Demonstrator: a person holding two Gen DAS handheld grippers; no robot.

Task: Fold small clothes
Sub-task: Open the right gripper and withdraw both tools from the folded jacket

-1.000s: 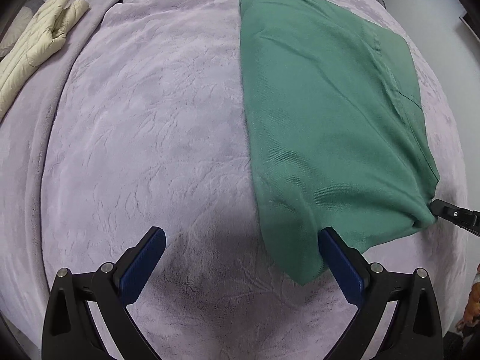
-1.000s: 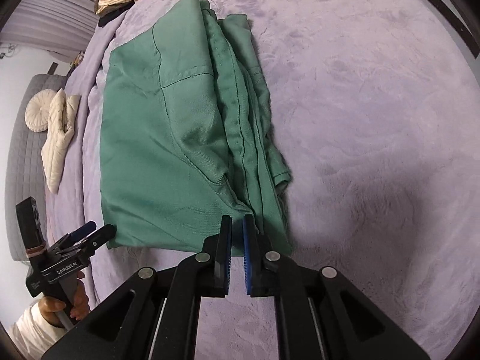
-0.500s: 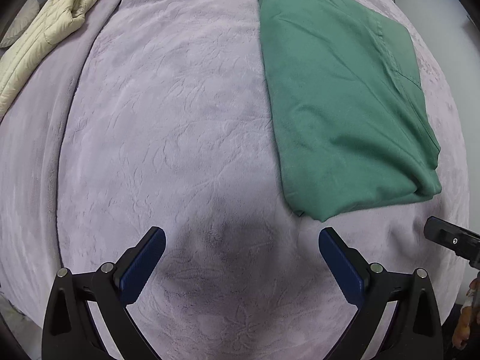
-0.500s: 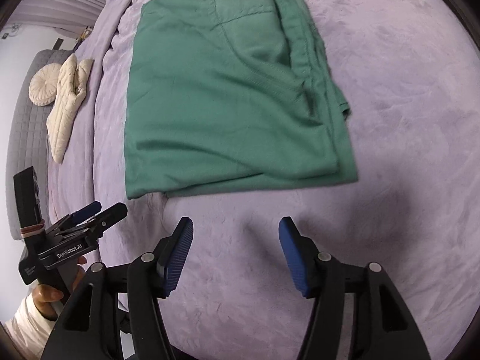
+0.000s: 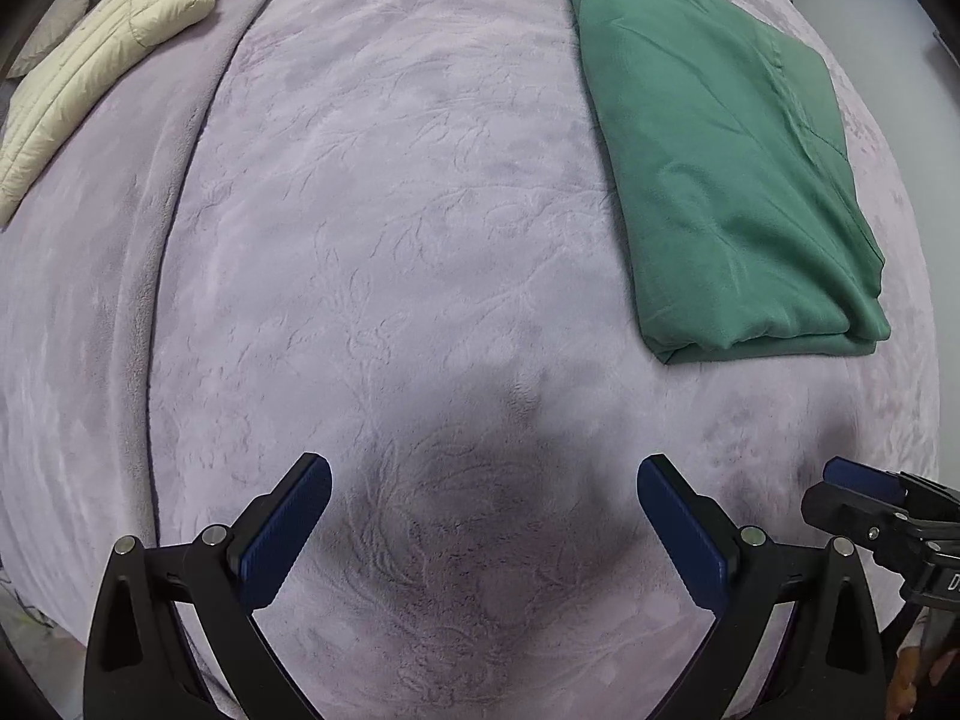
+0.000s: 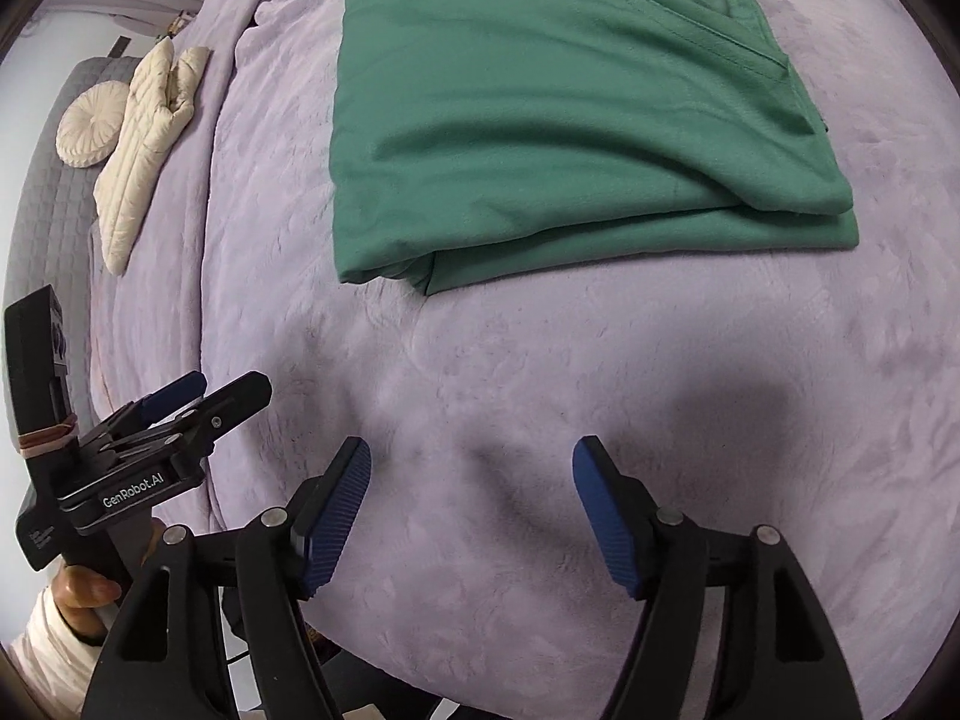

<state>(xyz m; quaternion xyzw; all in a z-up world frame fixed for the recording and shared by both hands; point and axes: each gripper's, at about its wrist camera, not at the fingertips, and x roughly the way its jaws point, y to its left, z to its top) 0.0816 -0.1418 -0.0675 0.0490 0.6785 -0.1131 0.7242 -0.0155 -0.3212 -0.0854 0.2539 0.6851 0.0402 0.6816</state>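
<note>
Lilac blanket (image 6: 600, 360) — right gripper (image 6: 471, 480) angled down, opening, nothing between fingers (image 6: 336, 504).

Green garment (image 6: 558, 120) lies folded flat on the lilac bed cover (image 6: 540, 420), approx. rectangular, several layers stacked. Near edge shows the fold w/ a lower layer sticking out a bit; seam and pocket stitching visible on top towards the far right corner.

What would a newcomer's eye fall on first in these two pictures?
The folded green garment stands out, lying flat on the lilac blanket beyond both grippers. The right gripper hangs over bare blanket, its jaws opening with nothing between them. A cream jacket lies at the far left edge.
</note>
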